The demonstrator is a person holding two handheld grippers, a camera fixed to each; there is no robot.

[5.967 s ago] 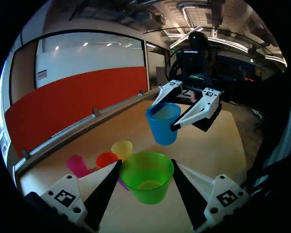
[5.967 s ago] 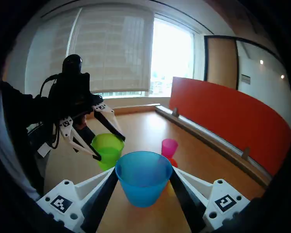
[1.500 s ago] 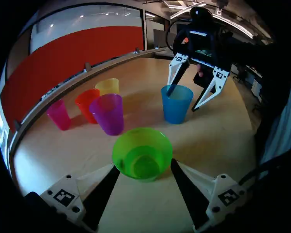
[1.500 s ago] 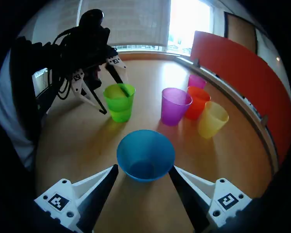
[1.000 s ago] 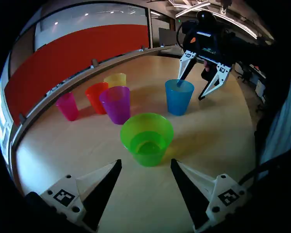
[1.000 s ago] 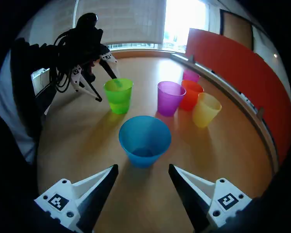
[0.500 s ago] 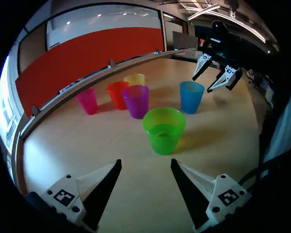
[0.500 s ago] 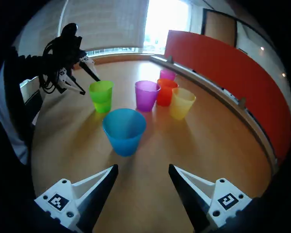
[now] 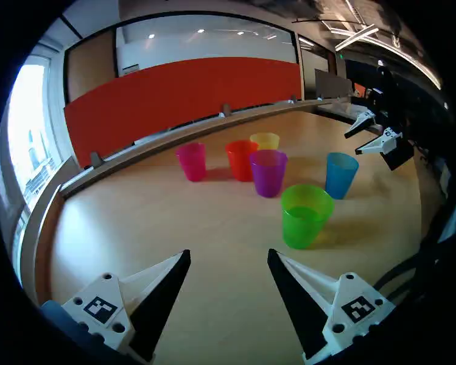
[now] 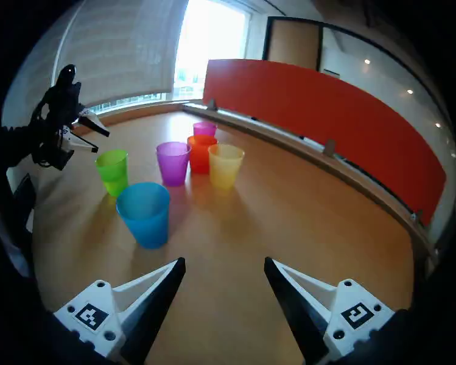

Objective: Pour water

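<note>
Wooden table (image 9: 154,219) carries six upright plastic cups. Left tool (image 9: 228,252) is released, jaws spread, nothing between them. Green cup (image 9: 305,216), part filled with water, stands nearest ahead of it, to the right; blue cup (image 9: 340,175) stands just beyond. Purple cup (image 9: 268,172), orange cup (image 9: 240,160), pink cup (image 9: 192,161) and yellow cup (image 9: 264,140) cluster farther back. Right tool (image 10: 223,260) is likewise released and empty, with the blue cup ahead to its left.

- A pale wooden table (image 9: 167,225) spreads wide, with a raised rail (image 9: 167,140) along its far edge.
- A red partition (image 9: 185,91) stands behind the rail, with a glass wall (image 9: 209,44) above.
- Bright daylight comes through a window (image 10: 209,52) beside a lowered blind (image 10: 118,55).
- Strip lights (image 9: 357,38) run along a dark ceiling.
</note>
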